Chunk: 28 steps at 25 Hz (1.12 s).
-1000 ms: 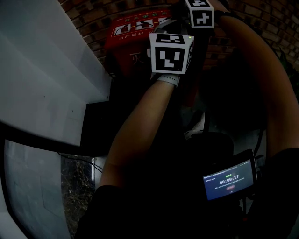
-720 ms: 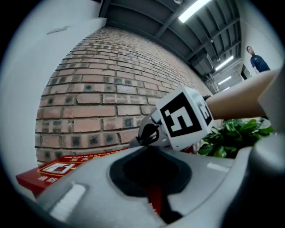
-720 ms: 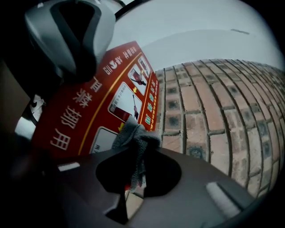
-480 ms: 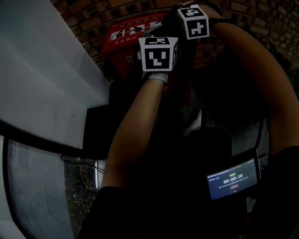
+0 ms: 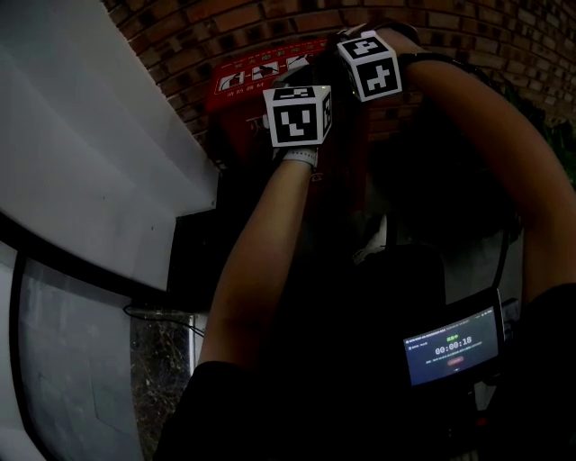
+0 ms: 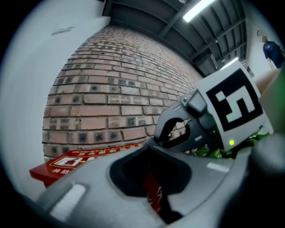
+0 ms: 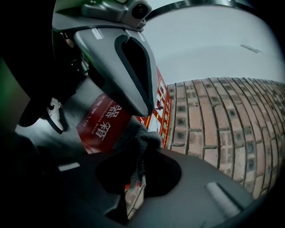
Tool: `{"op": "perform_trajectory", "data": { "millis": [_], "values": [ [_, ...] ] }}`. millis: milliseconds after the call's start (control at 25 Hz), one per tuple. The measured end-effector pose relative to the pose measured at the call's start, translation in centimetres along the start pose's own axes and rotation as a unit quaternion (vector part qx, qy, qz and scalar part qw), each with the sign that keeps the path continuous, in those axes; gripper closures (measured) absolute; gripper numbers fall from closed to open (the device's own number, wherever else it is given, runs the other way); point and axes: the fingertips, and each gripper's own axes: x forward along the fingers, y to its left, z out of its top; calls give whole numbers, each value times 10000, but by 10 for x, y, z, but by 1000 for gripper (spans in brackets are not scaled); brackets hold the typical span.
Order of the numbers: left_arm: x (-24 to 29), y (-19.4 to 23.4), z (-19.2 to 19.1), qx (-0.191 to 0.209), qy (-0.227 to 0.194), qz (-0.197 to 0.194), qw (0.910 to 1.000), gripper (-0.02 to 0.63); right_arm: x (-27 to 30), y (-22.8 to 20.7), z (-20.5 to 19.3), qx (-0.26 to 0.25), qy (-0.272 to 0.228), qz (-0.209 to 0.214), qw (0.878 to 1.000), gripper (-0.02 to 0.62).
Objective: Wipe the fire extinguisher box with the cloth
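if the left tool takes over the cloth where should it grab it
Probably the bunched grey wad of the cloth that bulges past the right tool's shut jaws, toward the fire extinguisher box. Come at it from that far side, where the left tool sits close: the wad is thick and free there, the rest is pinched.

A red brick wall (image 5: 225, 22) meets a white wall (image 5: 81, 153) under a lit ceiling tube (image 6: 201, 7).
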Motion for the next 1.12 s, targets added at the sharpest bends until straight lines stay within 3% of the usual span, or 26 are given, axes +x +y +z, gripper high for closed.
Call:
{"op": "perform_trajectory", "data": {
  "millis": [200, 360, 520, 800, 1120],
  "values": [
    [-5, -6, 1, -38, -10, -22, 10000, 606, -21, 16, 7, -157, -19, 172, 9997, 565],
    [-3, -8, 6, -28, -72, -30, 10000, 607, -30, 1, -13, -142, 153, -256, 9995, 565],
    [4, -10, 6, -97, -51, -42, 9999, 607, -26, -11, -46, -91, 487, -407, 9979, 565],
    [26, -19, 13, -123, -141, -168, 9997, 607, 1, -46, -99, 275, 788, -917, 9923, 565],
    [42, -33, 15, -415, -90, -483, 9979, 606, 56, -70, -122, 375, 845, -912, 9915, 565]
  ]
}}
